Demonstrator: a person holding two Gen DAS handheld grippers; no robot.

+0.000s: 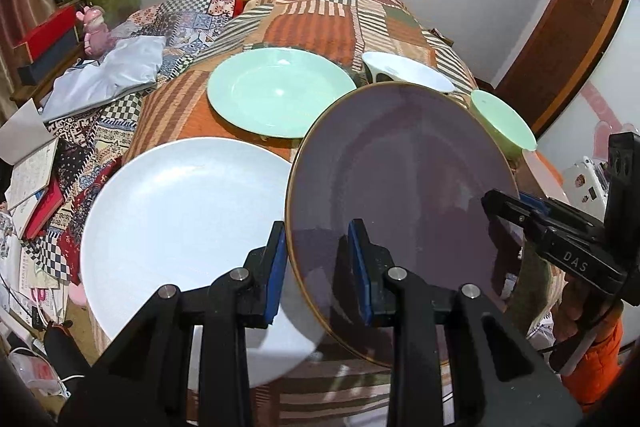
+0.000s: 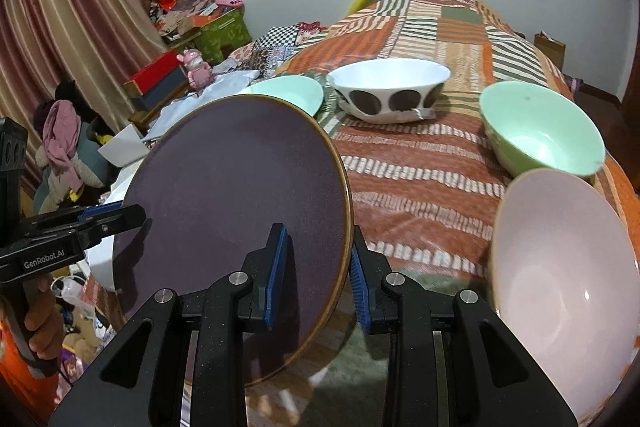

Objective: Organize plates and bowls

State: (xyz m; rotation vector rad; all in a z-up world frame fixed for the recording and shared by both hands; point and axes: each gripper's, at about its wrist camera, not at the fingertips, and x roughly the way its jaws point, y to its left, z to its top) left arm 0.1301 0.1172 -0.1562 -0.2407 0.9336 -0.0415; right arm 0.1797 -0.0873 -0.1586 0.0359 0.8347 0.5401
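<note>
A dark purple plate (image 1: 400,187) with a gold rim is held tilted above the table by both grippers. My left gripper (image 1: 320,267) is shut on its left rim, and my right gripper (image 2: 318,275) is shut on its right rim (image 2: 240,211). The right gripper also shows in the left wrist view (image 1: 508,211), and the left gripper in the right wrist view (image 2: 120,217). A large white plate (image 1: 180,239) lies under the left side. A mint green plate (image 1: 276,91) lies behind. A white spotted bowl (image 2: 388,91), a green bowl (image 2: 544,131) and a pale pink bowl (image 2: 568,291) stand on the right.
The patchwork striped tablecloth (image 2: 420,179) covers the table. A bench with a pink figurine (image 1: 94,29), boxes (image 1: 52,35) and books (image 1: 32,179) stands left of the table. A curtain (image 2: 72,7) hangs at the far left.
</note>
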